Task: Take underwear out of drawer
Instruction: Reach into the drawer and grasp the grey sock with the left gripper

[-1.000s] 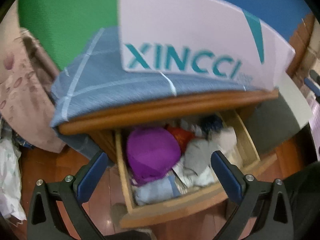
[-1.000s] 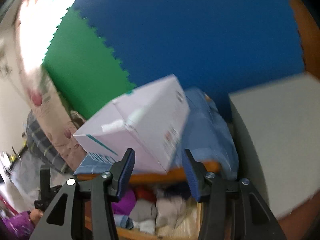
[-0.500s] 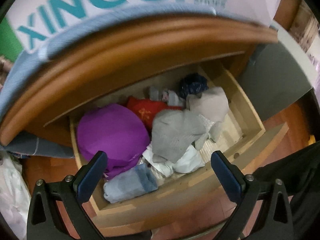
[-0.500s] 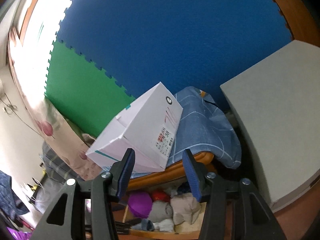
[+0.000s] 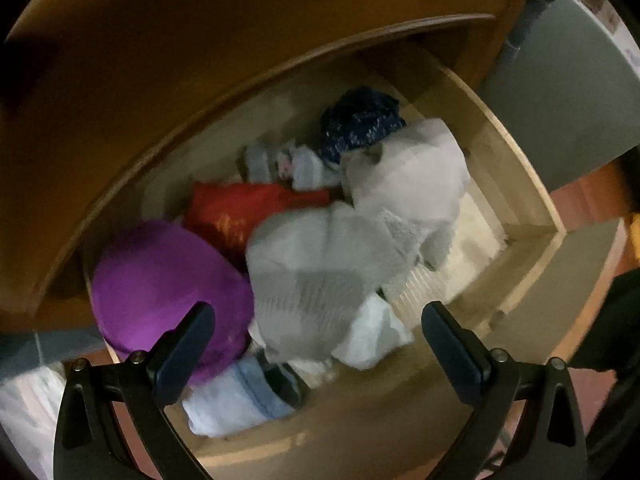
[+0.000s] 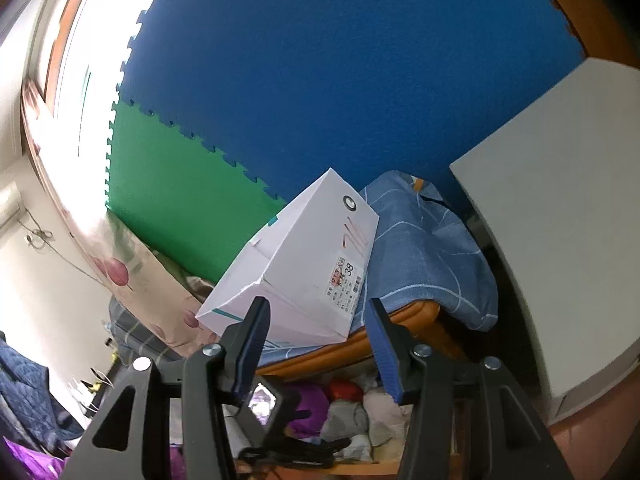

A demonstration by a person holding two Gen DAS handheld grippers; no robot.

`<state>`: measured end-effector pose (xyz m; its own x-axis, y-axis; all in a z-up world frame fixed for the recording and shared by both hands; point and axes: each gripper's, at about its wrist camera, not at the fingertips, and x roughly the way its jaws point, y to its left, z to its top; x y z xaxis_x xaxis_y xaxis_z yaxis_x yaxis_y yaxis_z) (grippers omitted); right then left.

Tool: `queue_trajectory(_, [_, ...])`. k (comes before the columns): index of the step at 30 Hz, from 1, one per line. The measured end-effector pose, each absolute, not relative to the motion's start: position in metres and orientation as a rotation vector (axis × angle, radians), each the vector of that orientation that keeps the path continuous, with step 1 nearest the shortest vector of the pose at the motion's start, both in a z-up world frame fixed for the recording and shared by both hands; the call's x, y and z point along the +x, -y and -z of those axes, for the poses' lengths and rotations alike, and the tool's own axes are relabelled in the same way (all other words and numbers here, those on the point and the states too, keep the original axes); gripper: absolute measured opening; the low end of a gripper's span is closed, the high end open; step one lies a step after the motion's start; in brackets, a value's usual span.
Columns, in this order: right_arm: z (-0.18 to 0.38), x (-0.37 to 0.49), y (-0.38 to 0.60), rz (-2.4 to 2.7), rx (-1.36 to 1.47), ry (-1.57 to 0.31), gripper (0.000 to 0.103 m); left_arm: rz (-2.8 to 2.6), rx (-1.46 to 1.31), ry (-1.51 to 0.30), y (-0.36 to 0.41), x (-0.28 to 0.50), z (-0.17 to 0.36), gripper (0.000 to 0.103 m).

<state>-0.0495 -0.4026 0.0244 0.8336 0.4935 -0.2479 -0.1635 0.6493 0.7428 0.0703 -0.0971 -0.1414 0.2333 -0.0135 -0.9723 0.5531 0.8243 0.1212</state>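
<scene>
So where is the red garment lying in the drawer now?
In the left wrist view the red garment lies toward the back, behind the purple garment and left of the grey garment.

Left gripper [image 5: 318,336]: jaws spread wide, nothing between the pads.
Left gripper fingers [image 5: 182,354]: dark blue pads on black arms, angled forward and down.
Left gripper body [image 6: 264,404]: seen from the right wrist view, low in the frame, ahead of the right gripper.
Right gripper [image 6: 316,346]: jaws partly apart, nothing held.
Right gripper fingers [image 6: 252,344]: blue pads on black arms, pointed level to slightly upward.
Contact: neither gripper was seen touching anything.
</scene>
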Motion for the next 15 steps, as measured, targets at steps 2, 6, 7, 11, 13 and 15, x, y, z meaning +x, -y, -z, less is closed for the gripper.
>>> queue_trajectory(2, [-0.023, -0.048, 0.404, -0.399, 0.802, -0.462, 0.051, 0.435, 0.518, -1.265, 0.102, 0.071, 0.139, 0.103])
queue_trajectory(6, [-0.022, -0.048, 0.404, -0.415, 0.814, -0.463, 0.051, 0.398, 0.536, -1.233, 0.106, 0.072, 0.14, 0.103])
queue_trajectory(7, [-0.023, -0.049, 0.404, -0.42, 0.812, -0.462, 0.051, 0.372, 0.536, -1.234, 0.104, 0.072, 0.142, 0.103])
queue_trajectory(11, [-0.023, -0.049, 0.403, -0.438, 0.813, -0.459, 0.051, 0.332, 0.502, -1.242, 0.094, 0.071, 0.144, 0.103])
queue_trajectory(13, [-0.023, -0.048, 0.401, -0.447, 0.816, -0.463, 0.051, 0.305, 0.475, -1.253, 0.089, 0.072, 0.146, 0.103])
queue_trajectory(15, [-0.023, -0.047, 0.399, -0.457, 0.818, -0.47, 0.051, 0.259, 0.428, -1.301, 0.084, 0.073, 0.15, 0.103])
